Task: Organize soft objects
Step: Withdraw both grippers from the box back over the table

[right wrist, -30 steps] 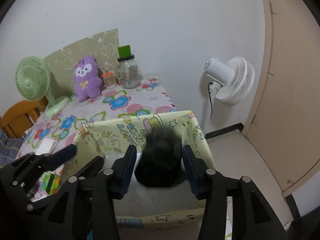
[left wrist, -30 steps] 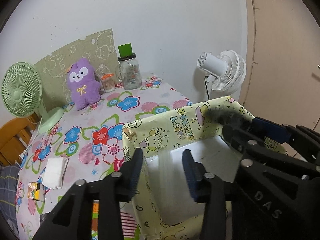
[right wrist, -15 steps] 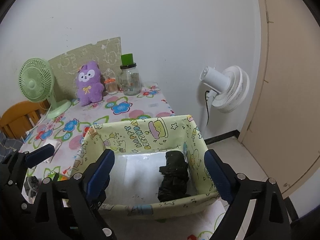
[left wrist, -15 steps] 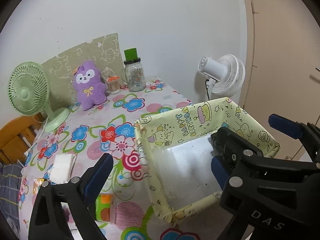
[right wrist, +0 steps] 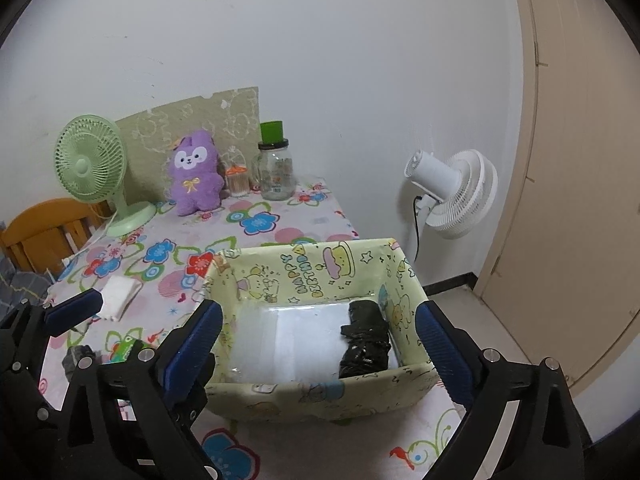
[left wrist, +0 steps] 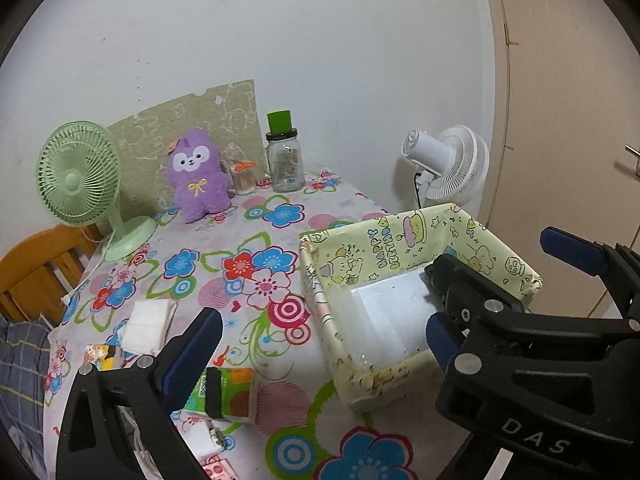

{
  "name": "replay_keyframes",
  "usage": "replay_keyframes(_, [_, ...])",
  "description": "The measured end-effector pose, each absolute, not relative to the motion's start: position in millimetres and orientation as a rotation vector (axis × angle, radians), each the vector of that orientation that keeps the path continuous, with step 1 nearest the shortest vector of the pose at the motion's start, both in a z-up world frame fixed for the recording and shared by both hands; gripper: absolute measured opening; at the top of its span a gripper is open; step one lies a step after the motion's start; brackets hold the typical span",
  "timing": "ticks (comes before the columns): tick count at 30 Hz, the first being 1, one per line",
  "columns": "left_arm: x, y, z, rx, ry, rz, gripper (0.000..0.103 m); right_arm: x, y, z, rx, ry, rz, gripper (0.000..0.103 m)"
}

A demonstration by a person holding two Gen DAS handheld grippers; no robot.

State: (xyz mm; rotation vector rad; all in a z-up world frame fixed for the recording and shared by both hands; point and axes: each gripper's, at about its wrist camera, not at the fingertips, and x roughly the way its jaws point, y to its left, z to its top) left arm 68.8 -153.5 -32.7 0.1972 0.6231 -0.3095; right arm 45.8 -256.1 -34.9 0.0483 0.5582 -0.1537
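Note:
A yellow cartoon-print box (right wrist: 304,268) stands at the table's right edge. A black crumpled soft bundle (right wrist: 365,340) lies inside it against the right wall. My right gripper (right wrist: 316,316) hovers in front of and above the box, its jaws opening wide, with nothing between them. In the left wrist view my left gripper (left wrist: 320,326) is open and holds nothing, beside the box (left wrist: 400,240); there the bundle is hidden. A purple plush (left wrist: 198,176) sits at the back, and a white folded cloth (left wrist: 148,320) lies on the left.
On the flowered tablecloth stand a green fan (left wrist: 80,176), a glass jar with a green cap (left wrist: 284,160) and a small toothpick holder (left wrist: 243,178). A green packet (left wrist: 228,392) lies near my left finger. A white fan (right wrist: 452,192) stands on the floor by the door.
My right gripper let go of the black bundle, which now lies in the box. Both grippers opened wide and pulled back and up from the box.

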Motion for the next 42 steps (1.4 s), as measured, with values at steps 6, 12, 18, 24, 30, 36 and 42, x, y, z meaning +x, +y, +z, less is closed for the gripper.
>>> replay_keyframes(6, [56.8,-138.9,-26.3,0.185,0.603,-0.304,0.103,35.9,-241.7,-28.1,0.034,0.54,-0.144,0.1])
replay_keyframes(12, [46.4,-122.5,-22.9,0.171,0.589,-0.294,0.103,26.7,-221.9,-23.2,0.014,0.527,-0.122,0.1])
replay_keyframes(18, [36.1,-102.9,-20.1,0.156,0.577,-0.273,0.103,18.9,-203.2,-20.1,-0.007,0.513,-0.1,0.1])
replay_keyframes(24, [27.8,-85.3,-18.8,0.145,0.57,-0.255,0.103,12.7,-184.2,-17.4,-0.023,0.502,-0.078,0.1])
replay_keyframes(30, [20.6,-69.3,-17.5,0.141,0.562,-0.237,0.103,8.4,-169.5,-15.7,-0.03,0.495,-0.059,0.1])
replay_keyframes(36, [16.2,-55.1,-17.3,0.137,0.557,-0.22,0.103,7.3,-152.7,-15.6,-0.04,0.489,-0.035,0.1])
replay_keyframes(42, [15.2,-40.3,-18.6,0.135,0.56,-0.203,0.103,5.7,-135.3,-18.3,-0.05,0.471,-0.013,0.1])
